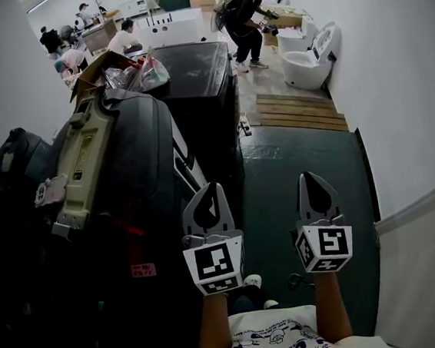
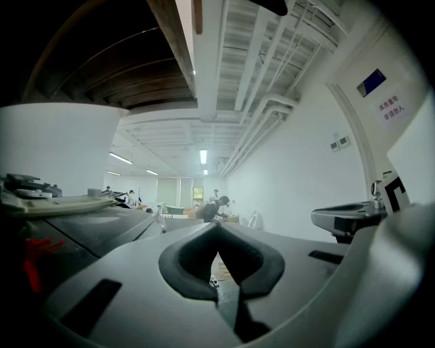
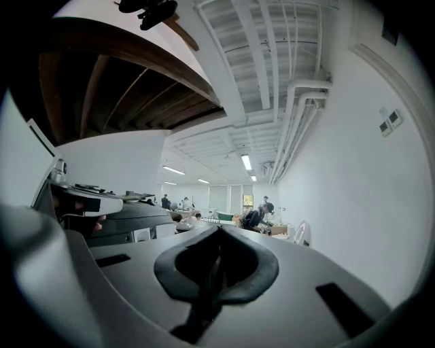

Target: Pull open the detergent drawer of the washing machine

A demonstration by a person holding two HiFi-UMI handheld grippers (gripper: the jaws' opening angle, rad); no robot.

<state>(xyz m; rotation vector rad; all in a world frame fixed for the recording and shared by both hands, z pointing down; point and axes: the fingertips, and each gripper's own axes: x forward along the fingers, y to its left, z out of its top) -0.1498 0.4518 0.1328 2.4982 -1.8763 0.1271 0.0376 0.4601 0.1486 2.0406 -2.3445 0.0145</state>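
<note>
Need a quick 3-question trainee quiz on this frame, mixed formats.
1. True or false: the left gripper is clamped on a drawer handle.
2. Multiple choice: in the head view, where is the dark washing machine relative to both grippers? A) to their left B) to their right C) between them
3. Fill in the blank: the right gripper's jaws are ____, with nothing between them.

Key:
1. False. Its jaws are together and hold nothing, and it is not touching the machine.
2. A
3. shut
</note>
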